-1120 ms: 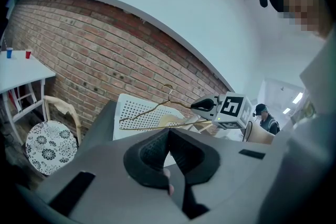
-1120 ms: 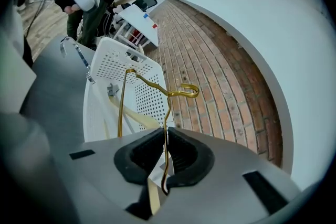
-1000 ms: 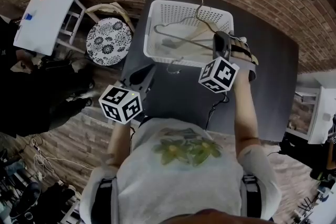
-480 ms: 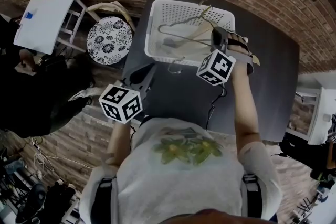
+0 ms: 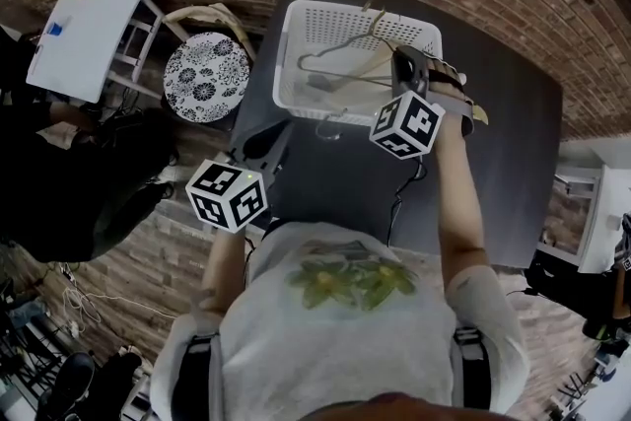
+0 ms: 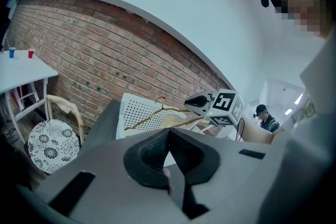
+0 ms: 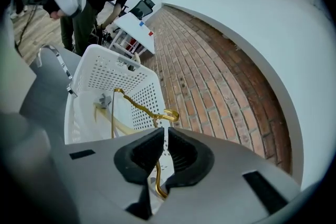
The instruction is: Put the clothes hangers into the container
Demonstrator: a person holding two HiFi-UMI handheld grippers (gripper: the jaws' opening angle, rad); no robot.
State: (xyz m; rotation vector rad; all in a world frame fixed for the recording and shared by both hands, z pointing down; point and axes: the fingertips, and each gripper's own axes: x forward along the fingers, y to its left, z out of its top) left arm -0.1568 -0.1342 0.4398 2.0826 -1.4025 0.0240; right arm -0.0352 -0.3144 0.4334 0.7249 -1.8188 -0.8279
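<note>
A white perforated basket (image 5: 296, 64) stands on the dark table (image 5: 503, 153). My right gripper (image 5: 402, 66) hangs over the basket's right part, shut on a thin gold wire hanger (image 5: 340, 49) that tilts above the inside. In the right gripper view the wire (image 7: 137, 107) runs down between the closed jaws (image 7: 164, 131). A pale hanger with a grey clip (image 7: 105, 99) lies in the basket. A metal hook (image 5: 330, 125) sticks out at the front rim. My left gripper (image 5: 261, 148) stays near the table's left front edge, shut (image 6: 168, 134) and empty.
A round stool with a flowered seat (image 5: 204, 77) stands left of the table, beside a white side table (image 5: 89, 30). A person in dark clothes (image 5: 79, 173) is at the far left. A black cable (image 5: 404, 197) trails over the table's front.
My right gripper has shifted a little further over the basket, carrying the wire hanger with it. The left gripper has kept still.
</note>
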